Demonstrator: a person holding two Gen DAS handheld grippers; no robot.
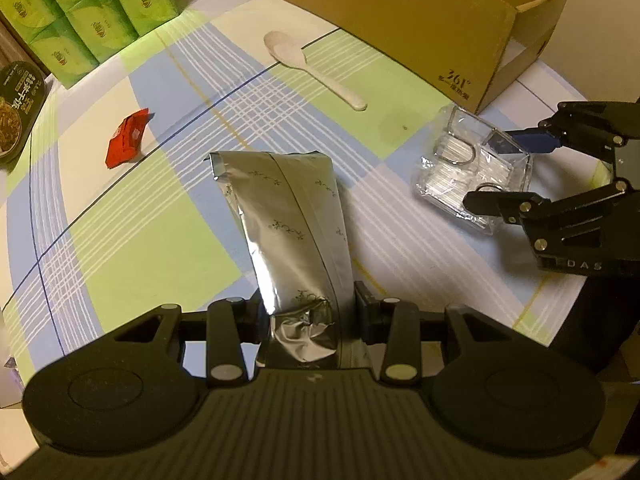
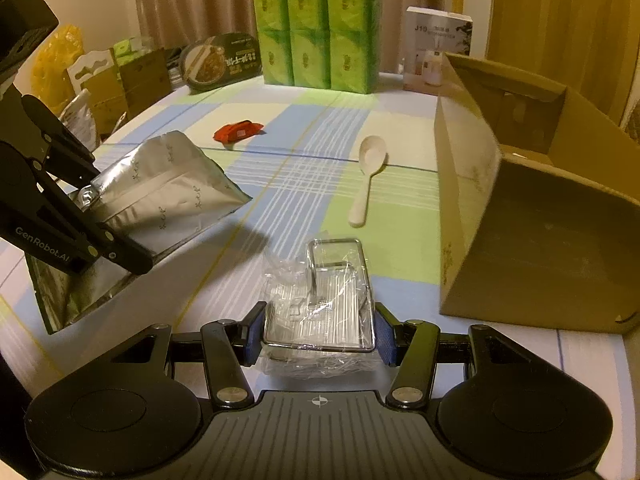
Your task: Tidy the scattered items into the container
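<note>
A silver foil pouch (image 1: 288, 216) printed with small green sprigs is pinched at its crumpled near end by the left gripper (image 1: 310, 312), whose fingers are closed against both sides of it; the rest of the pouch slopes down to the checked tablecloth (image 1: 132, 240). To its right, a clear plastic box (image 2: 320, 304) wrapped in crinkled film sits between the blue pads (image 2: 386, 340) of the right gripper (image 2: 319, 334), which press its two sides; whether it is lifted off the cloth cannot be told. The open cardboard box (image 2: 532, 232) stands just beside it to the right, and nothing can be made out inside it. A white spoon (image 2: 368, 176) and a red wrapped packet (image 2: 239, 131) lie loose farther out on the cloth. At the far edge stand a green pack of tissues (image 2: 316, 36), a round instant-noodle bowl (image 2: 222, 60) and a white product carton (image 2: 434, 48).
</note>
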